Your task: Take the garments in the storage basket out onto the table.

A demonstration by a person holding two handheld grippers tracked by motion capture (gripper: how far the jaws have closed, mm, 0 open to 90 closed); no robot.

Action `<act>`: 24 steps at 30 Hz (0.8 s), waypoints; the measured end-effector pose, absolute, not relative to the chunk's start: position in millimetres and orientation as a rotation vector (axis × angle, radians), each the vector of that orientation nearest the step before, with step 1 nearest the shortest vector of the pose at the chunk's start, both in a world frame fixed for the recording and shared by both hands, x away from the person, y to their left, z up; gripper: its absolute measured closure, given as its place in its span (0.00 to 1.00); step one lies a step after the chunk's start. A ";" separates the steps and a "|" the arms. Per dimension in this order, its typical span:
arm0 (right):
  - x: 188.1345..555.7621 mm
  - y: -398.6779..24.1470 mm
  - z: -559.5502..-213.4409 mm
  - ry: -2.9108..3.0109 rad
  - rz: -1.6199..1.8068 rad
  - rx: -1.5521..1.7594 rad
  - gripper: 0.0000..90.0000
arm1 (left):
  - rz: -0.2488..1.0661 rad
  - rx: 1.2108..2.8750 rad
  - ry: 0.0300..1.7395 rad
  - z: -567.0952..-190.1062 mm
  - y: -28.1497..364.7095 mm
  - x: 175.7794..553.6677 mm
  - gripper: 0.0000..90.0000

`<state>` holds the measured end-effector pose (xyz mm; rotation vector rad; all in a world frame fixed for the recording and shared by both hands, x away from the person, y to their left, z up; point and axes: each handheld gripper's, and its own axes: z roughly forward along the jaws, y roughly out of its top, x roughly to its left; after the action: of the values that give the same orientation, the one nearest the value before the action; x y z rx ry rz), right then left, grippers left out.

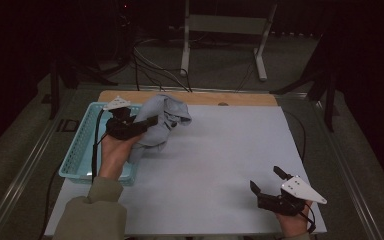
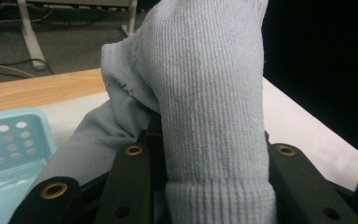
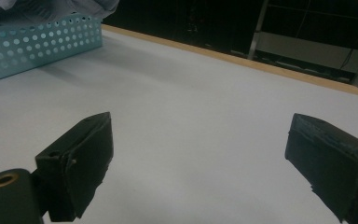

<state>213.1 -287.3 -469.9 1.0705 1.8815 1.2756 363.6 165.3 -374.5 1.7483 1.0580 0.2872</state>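
Between the jaws of the left gripper (image 1: 147,121) a fold of a pale grey-blue ribbed garment (image 2: 214,121) is pinched tight, the black jaws closed against the knit on both sides; in the left gripper view the cloth rises straight up from them toward 12 o'clock, its hemmed edge sitting low between the jaw frames. From above, the garment (image 1: 162,125) bunches around and beyond that gripper and hangs partly over the white table top (image 1: 220,160), at about 10 o'clock from the table's middle, just beside the right wall of a light blue perforated basket (image 1: 82,145). The left hand (image 1: 115,152) comes in over the basket's near end. Down at about 5 o'clock, well apart from the cloth, the right gripper (image 1: 265,180) rests near the table's front edge, its jaws spread wide with nothing between them but bare table; its own view looks toward the basket (image 3: 37,44) at 10 o'clock
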 end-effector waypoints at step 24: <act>213.4 -287.2 -469.9 1.884 1.278 1.069 0.08 | 0.240 1.779 1.031 -386.4 136.8 368.7 0.74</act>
<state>213.4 -287.2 -469.9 1.0687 1.8837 1.2782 368.7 136.8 -386.4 1.7794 1.0308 0.2405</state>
